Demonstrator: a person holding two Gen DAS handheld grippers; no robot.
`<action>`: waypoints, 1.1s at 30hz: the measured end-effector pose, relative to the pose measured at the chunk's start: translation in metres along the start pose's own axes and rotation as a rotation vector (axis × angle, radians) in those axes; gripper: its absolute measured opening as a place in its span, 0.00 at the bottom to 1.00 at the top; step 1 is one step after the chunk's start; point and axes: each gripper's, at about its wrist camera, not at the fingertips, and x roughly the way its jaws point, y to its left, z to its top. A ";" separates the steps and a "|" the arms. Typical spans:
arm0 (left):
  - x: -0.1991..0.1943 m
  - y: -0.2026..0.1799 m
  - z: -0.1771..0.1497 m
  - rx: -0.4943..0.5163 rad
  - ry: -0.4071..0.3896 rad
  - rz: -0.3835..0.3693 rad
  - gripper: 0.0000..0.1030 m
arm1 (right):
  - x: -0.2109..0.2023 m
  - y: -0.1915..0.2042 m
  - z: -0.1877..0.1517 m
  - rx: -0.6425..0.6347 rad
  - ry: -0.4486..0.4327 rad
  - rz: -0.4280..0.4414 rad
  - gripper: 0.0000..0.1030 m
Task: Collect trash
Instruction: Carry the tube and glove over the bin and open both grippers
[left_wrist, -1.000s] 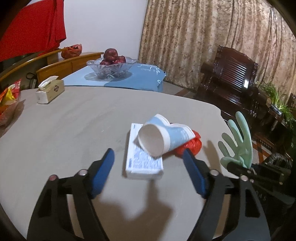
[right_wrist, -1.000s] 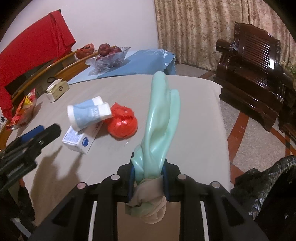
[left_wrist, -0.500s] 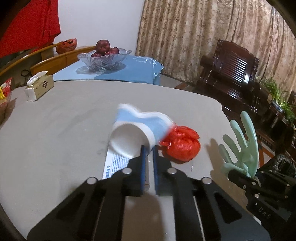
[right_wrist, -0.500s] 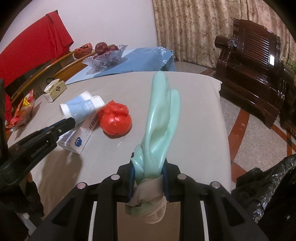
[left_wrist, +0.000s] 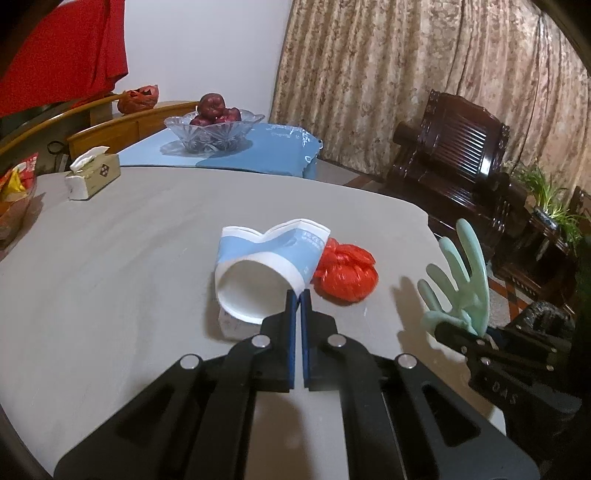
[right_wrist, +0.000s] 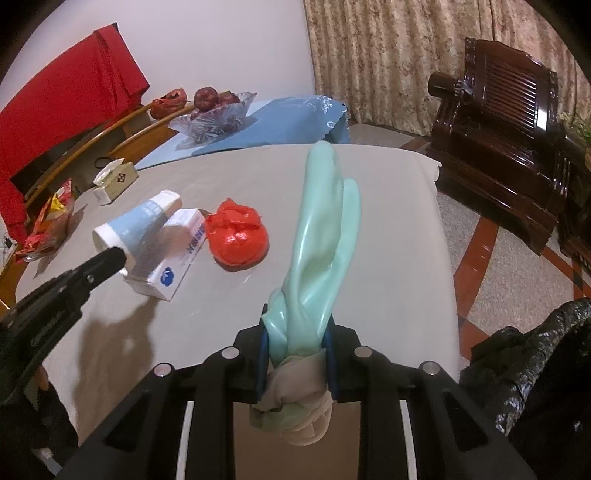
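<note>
Fingers of the left gripper (left_wrist: 298, 295), blue-padded on black plastic, are clenched on the rim of the paper cup (left_wrist: 267, 267) at mid frame; they have just been closing, with the cup's thin wall between them. Right gripper (right_wrist: 297, 347) fingers clamp the cuff of a smooth mint-green rubber glove (right_wrist: 321, 236), which stands upright at centre. Largest is the matte grey surface (left_wrist: 110, 266) with rounded corners. On it lies a white rectangular cardboard box (right_wrist: 177, 258), the conical blue-and-white cup tilted across its top. Just right of these sits a crinkled red plastic bag (right_wrist: 236, 236), knotted into a ball.
</note>
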 end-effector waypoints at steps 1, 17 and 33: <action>-0.003 0.000 -0.001 0.002 0.000 0.000 0.02 | -0.003 0.002 -0.001 -0.003 -0.004 0.004 0.24; -0.060 -0.012 -0.024 0.030 -0.015 -0.009 0.01 | -0.061 0.014 -0.027 -0.022 -0.036 0.039 0.24; -0.102 -0.059 -0.033 0.087 -0.053 -0.080 0.01 | -0.130 -0.006 -0.046 0.000 -0.106 0.003 0.24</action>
